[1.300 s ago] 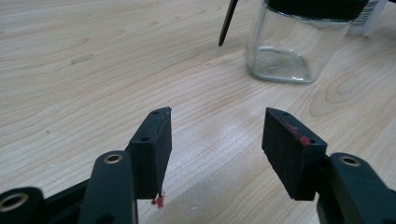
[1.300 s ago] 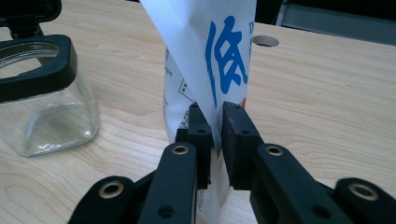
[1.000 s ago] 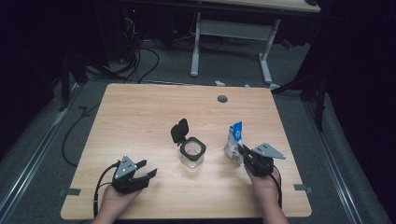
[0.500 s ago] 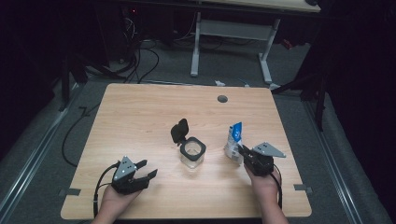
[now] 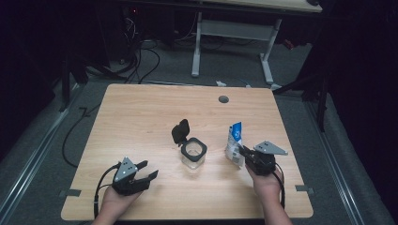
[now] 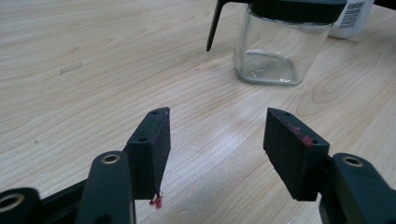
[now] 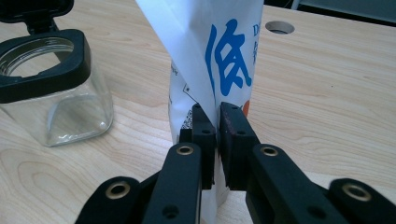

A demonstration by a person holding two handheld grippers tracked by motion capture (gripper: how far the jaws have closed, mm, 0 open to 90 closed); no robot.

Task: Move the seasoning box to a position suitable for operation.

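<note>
A white pouch with blue print [image 5: 233,143] [image 7: 224,56] stands upright on the table, right of a square glass jar [image 5: 193,154] [image 7: 51,93] [image 6: 275,46] whose black flip lid [image 5: 180,131] is hinged open. My right gripper [image 5: 243,152] [image 7: 217,126] has just been closing and its pads now pinch a fold of the pouch's side, low down. At the front left my left gripper [image 5: 149,171] [image 6: 217,140] rests open, pointing toward the jar, with bare wood between its jaws. The jar looks empty.
The wooden table [image 5: 141,122] has a round cable hole [image 5: 223,99] [image 7: 279,27] near its far edge. Behind it stand another desk's legs [image 5: 197,47] and cables on the floor.
</note>
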